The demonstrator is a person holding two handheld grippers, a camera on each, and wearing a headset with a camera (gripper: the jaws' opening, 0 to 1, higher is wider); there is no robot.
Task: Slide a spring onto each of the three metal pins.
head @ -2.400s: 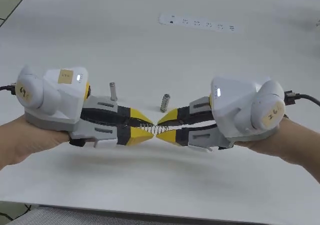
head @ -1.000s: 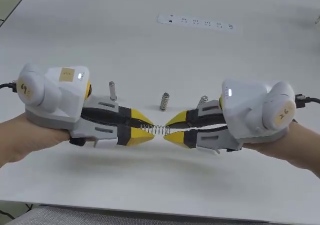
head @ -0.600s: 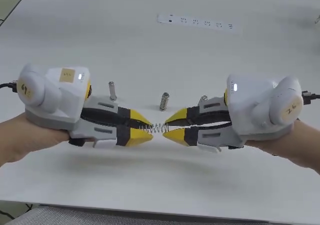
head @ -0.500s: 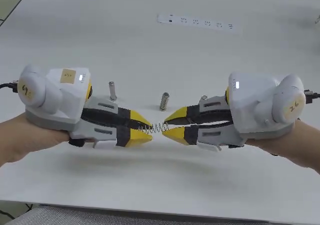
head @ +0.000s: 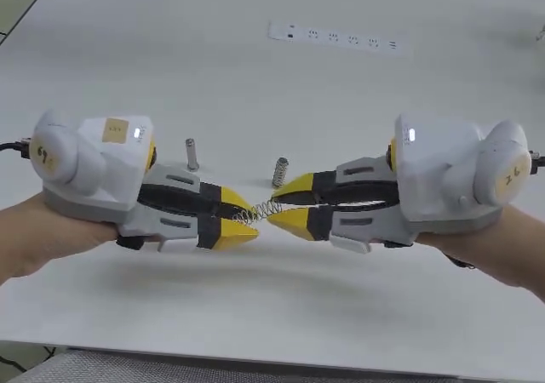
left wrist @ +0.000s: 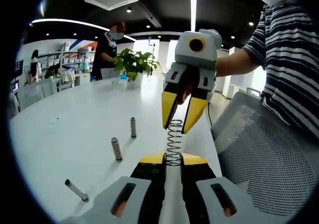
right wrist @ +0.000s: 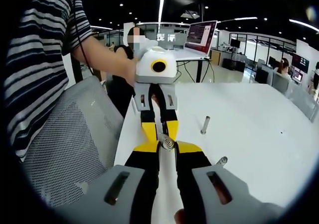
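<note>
A small steel spring [head: 259, 212] hangs in the air between the two grippers. My left gripper [head: 248, 218] is shut on its near end, the coil [left wrist: 174, 142] sticking straight out past the yellow tips. My right gripper [head: 278, 205] faces it head-on, and its fingers [left wrist: 168, 109] stand apart around the spring's far end [right wrist: 168, 144]. A bare metal pin [head: 192, 155] stands upright on the white table behind the left gripper. A second pin [head: 280, 173] wears a spring. The left gripper view has two sprung pins [left wrist: 133, 127] [left wrist: 116, 148] and the bare pin [left wrist: 76, 190].
A white power strip [head: 341, 38] lies at the far side of the table [head: 255, 85]. A mesh office chair [left wrist: 269, 149] sits beside the table edge. A potted plant [left wrist: 133, 63] and people stand in the room beyond.
The right gripper has come back left toward the left gripper, and its fingers now straddle the spring's free end. The spring tilts up a little. The left gripper has held still.
</note>
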